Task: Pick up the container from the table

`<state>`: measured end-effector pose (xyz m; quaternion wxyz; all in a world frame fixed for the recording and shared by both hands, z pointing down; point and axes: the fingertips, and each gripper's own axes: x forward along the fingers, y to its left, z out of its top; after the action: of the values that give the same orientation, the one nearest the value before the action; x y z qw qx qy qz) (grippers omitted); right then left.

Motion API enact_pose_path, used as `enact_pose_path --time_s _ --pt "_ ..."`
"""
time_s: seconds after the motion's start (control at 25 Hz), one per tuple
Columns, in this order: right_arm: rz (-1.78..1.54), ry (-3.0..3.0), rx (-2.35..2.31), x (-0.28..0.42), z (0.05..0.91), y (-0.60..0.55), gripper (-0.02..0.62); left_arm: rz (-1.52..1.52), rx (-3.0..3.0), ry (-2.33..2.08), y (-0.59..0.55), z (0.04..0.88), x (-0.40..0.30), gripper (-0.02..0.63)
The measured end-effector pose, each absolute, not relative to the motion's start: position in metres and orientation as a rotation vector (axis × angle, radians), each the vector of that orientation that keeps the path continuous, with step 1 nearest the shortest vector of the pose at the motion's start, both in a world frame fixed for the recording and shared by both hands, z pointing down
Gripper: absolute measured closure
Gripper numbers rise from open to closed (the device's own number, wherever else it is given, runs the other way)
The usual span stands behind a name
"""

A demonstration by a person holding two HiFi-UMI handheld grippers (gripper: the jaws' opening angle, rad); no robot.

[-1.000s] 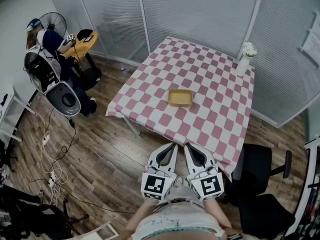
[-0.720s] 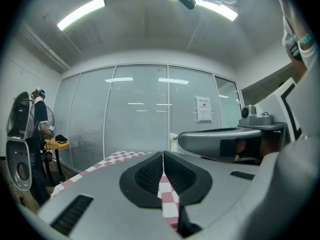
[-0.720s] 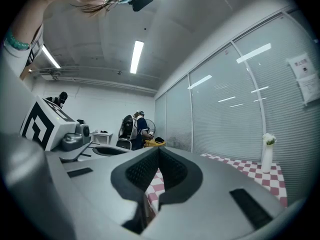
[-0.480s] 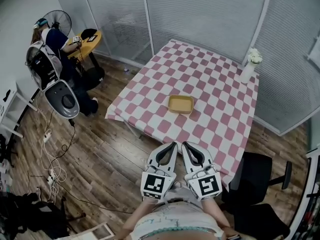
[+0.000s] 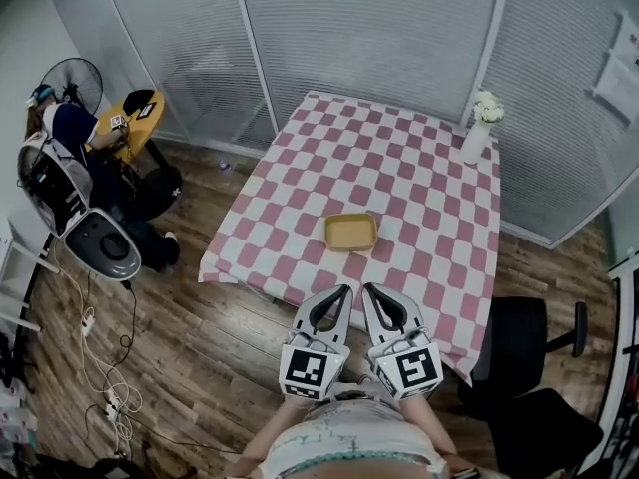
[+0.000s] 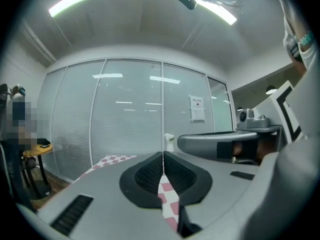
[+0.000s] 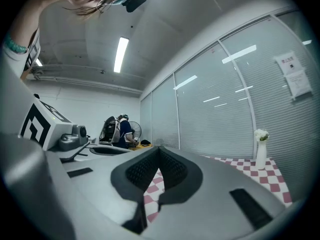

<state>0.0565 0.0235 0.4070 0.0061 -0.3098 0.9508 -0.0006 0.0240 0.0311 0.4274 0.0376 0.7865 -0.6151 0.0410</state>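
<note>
Since the earlier frame, the checkered desk has been brought closer, and the shallow yellow container is seen lying toward its near edge. The left hand-held gripper and right hand-held gripper are held short of it, jaws pressed together on nothing. The jaws are best spread before one container wall is pinched squarely.

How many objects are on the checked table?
2: a shallow yellow rectangular container near the middle; a slim white vase of flowers at the far right corner. None seems hidden.

Wood-plank floor, ribbed glass walls, black office chair, ceiling strip light.
</note>
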Motion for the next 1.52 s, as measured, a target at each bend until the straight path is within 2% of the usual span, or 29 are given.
enact_pose_path --time_s 0.36,0.96,1.52 --pt "0.012 2.931 -1.125 0.013 0.408 -0.027 0.603 0.136 2.517 -1.773 -0.026 0.427 -0.020 0.589" --pt "0.025 2.936 -1.241 -0.039 0.417 -0.050 0.603 0.138 2.573 -1.641 -0.048 0.435 -0.066 0.589" --pt "0.001 2.929 -1.359 -0.041 0.434 -0.060 0.603 0.145 2.602 -1.555 -0.061 0.445 -0.078 0.589"
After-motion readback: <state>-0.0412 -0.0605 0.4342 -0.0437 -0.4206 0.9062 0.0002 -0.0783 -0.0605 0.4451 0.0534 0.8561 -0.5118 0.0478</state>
